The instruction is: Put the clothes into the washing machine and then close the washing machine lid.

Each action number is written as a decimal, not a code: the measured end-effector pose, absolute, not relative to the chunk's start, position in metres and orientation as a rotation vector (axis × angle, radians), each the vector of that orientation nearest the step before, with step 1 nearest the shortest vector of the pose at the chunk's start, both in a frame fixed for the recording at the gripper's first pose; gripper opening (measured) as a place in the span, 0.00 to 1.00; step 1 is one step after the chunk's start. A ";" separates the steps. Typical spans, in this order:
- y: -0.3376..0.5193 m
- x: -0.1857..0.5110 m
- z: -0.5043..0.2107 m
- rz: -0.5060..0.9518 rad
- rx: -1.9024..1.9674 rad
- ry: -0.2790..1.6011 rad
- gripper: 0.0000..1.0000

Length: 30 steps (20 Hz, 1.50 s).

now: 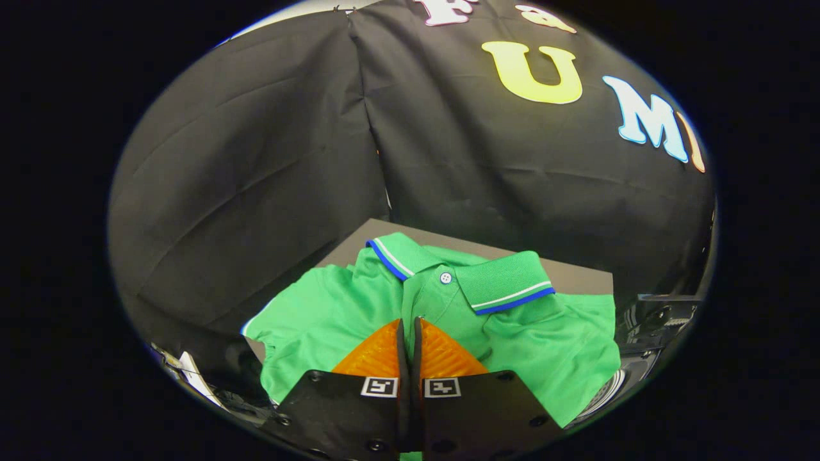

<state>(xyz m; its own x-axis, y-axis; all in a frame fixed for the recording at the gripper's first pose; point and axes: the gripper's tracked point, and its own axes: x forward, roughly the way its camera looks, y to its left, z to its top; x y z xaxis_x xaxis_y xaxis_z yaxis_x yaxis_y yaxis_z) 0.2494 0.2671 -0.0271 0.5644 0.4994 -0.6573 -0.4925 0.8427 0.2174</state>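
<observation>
Green polo shirt [512, 333] hangs bunched just ahead of claw [409, 330], collar up and beyond tips. Fingers pressed together, pinching placket fabric. Desk [576, 276] behind. Washer rim [608, 390] low right.

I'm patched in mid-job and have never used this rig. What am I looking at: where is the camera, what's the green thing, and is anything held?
The camera rides on a hand-held claw and looks forward along its two fingers, the ridged wedges low in the picture. There is no robot arm; a person carries it. The fingers are pressed together, and a green polo shirt with a striped collar and a white button drapes just ahead of and around them. Its fabric seems pinched at the tips, so the shirt looks held up, though the contact itself is hard to see. Behind the shirt lies a flat grey surface, and black cloth walls the booth. Beyond the shirt's far side sits part of a machine, too cut off to identify.
</observation>
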 end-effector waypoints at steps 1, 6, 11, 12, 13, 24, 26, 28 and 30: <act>0.266 0.250 -0.018 0.588 0.028 0.760 0.01; 0.252 0.247 0.030 0.610 0.074 0.684 0.01; 0.227 0.253 0.088 0.601 0.112 0.568 0.01; 0.219 0.254 0.098 0.597 0.115 0.553 0.01; 0.213 0.253 0.103 0.594 0.116 0.545 0.01; 0.105 0.262 0.119 0.408 0.112 0.496 0.01; 0.085 0.263 0.117 0.371 0.118 0.496 0.01; 0.067 0.264 0.114 0.333 0.124 0.500 0.01; 0.050 0.263 0.112 0.302 0.134 0.503 0.01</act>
